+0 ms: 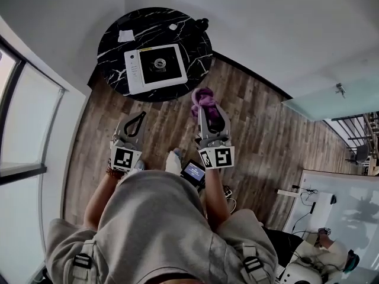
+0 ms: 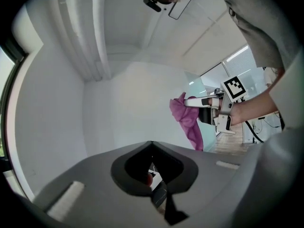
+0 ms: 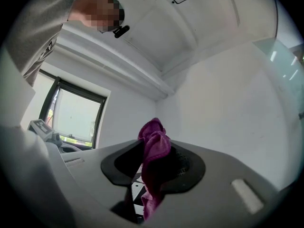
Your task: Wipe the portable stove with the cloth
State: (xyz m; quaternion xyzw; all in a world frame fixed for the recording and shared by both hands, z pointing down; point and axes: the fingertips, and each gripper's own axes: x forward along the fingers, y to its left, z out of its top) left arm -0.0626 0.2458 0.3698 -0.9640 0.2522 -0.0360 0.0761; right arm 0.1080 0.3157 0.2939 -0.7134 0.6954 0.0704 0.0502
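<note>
The portable stove [image 1: 156, 67], white with a black top and a round burner, sits on a round black marble table [image 1: 112, 46] ahead of me. My right gripper [image 1: 204, 106] is shut on a purple cloth [image 1: 202, 98], which bunches at its tips and hangs down in the right gripper view [image 3: 153, 165]. It is held over the wood floor, just short of the table's near edge. My left gripper [image 1: 141, 118] is shut and holds nothing, also short of the table. In the left gripper view the cloth [image 2: 186, 120] and right gripper [image 2: 209, 101] show to the right.
A white paper [image 1: 125, 35], a small white item [image 1: 172, 26] and a dark object [image 1: 202, 23] lie on the table. White walls stand behind it and a window [image 1: 18, 123] is at left. A desk with cables [image 1: 314, 200] stands at right.
</note>
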